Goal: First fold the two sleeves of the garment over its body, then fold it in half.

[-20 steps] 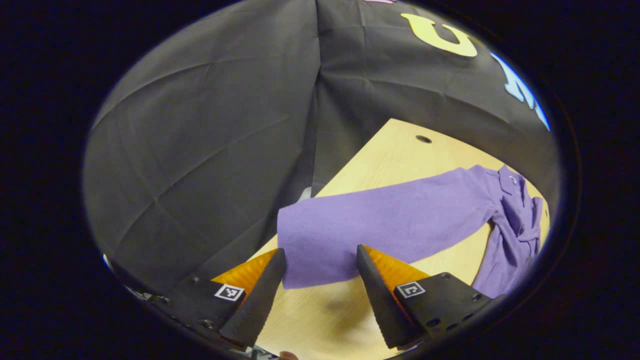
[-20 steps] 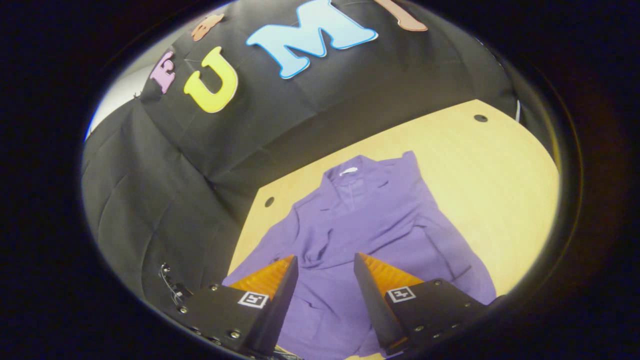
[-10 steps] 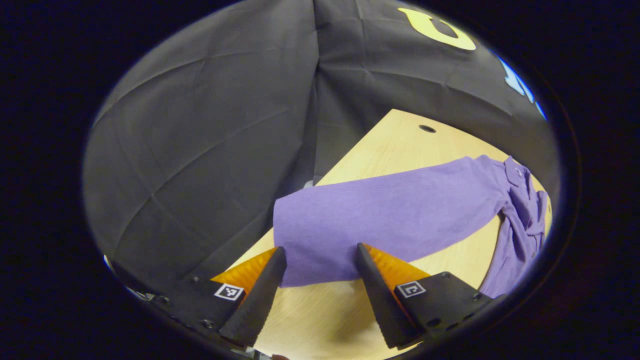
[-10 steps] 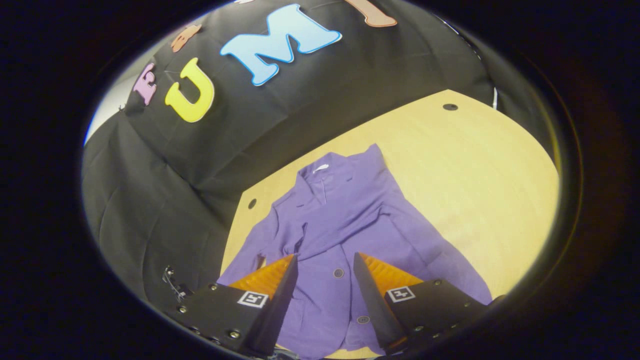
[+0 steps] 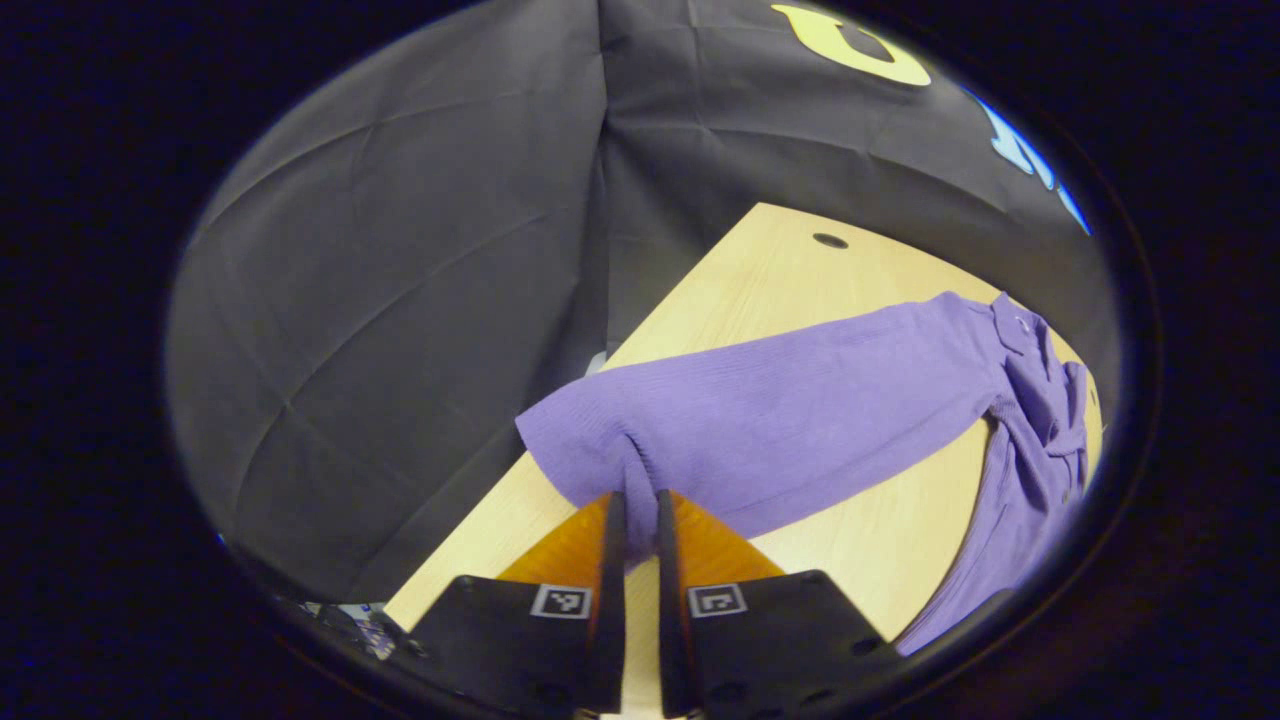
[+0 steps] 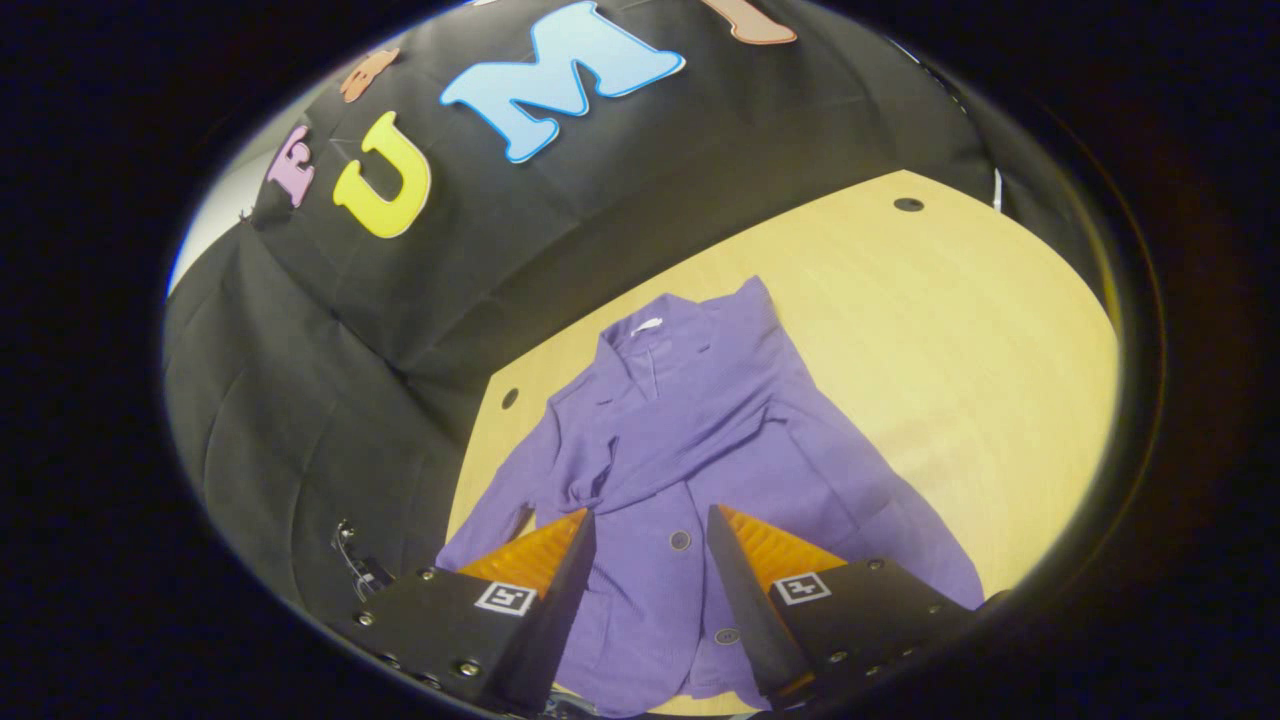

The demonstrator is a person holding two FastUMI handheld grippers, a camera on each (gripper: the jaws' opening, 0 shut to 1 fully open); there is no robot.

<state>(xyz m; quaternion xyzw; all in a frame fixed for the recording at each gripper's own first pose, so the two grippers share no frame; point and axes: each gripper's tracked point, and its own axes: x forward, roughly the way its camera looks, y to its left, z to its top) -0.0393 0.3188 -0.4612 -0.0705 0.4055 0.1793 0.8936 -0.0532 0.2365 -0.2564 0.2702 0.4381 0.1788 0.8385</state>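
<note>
While the left gripper [image 5: 633,510] is clenched on the cuff end of the purple sleeve [image 5: 780,420], both fingers press a small bunched fold of cloth between them at 6 o'clock in the left gripper view. From there the sleeve runs flat across the counter [image 5: 770,280] toward 2 o'clock, joining the rest of the jacket [image 5: 1040,420], which sits crumpled at 3 o'clock near the frame edge. Cuff sits at the counter's near-left edge, next to the black cloth wall [image 5: 400,300]. One round hole [image 5: 829,241] in the counter at 12 to 1 o'clock, well apart from the sleeve.

Right gripper [image 6: 650,545] is released, jaws spread wide, hanging above the jacket [image 6: 700,440] front, not touching it as far as I can tell. In the right gripper view the jacket lies on the counter [image 6: 950,330] collar toward 12 o'clock, hem toward 6. The other sleeve [image 6: 680,465] is already laid diagonally across the chest. Buttons [image 6: 680,540] show between the spread fingers. Bare counter to 3 o'clock of the jacket.
</note>
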